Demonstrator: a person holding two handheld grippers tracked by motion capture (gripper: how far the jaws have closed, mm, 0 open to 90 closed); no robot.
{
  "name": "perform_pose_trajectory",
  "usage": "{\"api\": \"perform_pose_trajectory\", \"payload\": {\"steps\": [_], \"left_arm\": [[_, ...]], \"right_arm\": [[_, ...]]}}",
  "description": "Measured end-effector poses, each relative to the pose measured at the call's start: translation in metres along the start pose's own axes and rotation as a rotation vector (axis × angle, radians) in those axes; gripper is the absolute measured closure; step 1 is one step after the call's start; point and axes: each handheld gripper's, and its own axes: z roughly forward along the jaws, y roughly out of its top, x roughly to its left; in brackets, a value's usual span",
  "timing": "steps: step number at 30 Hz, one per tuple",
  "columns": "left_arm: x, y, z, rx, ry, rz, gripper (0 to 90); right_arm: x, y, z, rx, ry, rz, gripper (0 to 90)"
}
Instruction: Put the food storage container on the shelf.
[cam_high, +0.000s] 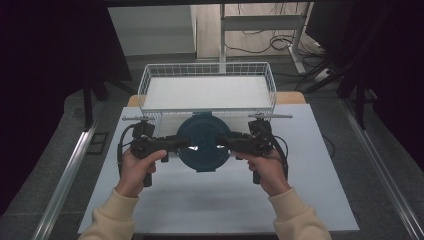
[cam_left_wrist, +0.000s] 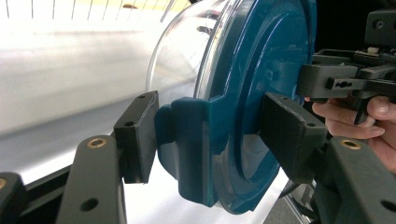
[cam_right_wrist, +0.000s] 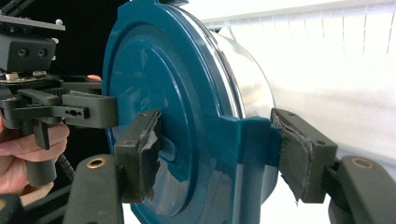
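The left gripper (cam_high: 181, 143) is clamping one side latch of the blue lid (cam_high: 202, 136), with one pad on the lid's top face and the other on the outer side of the latch flap. The right gripper (cam_high: 224, 141) is doing the same on the opposite latch, its jaws closed firmly, and its worn pads (cam_right_wrist: 144, 149) are pressing into the plastic. Between them, the two tools are holding a round container (cam_left_wrist: 187, 56) with a clear body, which is hanging in the air above the white table (cam_high: 200, 200), just in front of the wire basket (cam_high: 207, 70).

The container is looking empty, so it is probably light. The plastic seems stiff and glossy, so I think it is slippery under the pads, and the clear wall could crack if it is squeezed hard. The latch flaps are giving the best hold, because they are thick and have an edge that is stopping the pads from sliding. Both sides should stay level, otherwise the container may be tilting out of one grip.
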Motion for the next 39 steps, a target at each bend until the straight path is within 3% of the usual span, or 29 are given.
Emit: {"api": "perform_pose_trajectory", "payload": {"steps": [20, 31, 39], "left_arm": [[-0.013, 0.05, -0.007, -0.017, 0.002, 0.035, 39.2], [-0.005, 0.086, -0.005, -0.017, 0.014, 0.06, 39.1], [0.008, 0.111, 0.0, -0.012, 0.013, 0.047, 39.2]], "right_arm": [[0.006, 0.05, -0.011, -0.019, -0.001, -0.042, 35.7], [-0.002, 0.083, -0.002, -0.021, 0.007, -0.048, 35.7], [-0.01, 0.109, 0.009, -0.005, 0.007, -0.043, 35.7]]}}
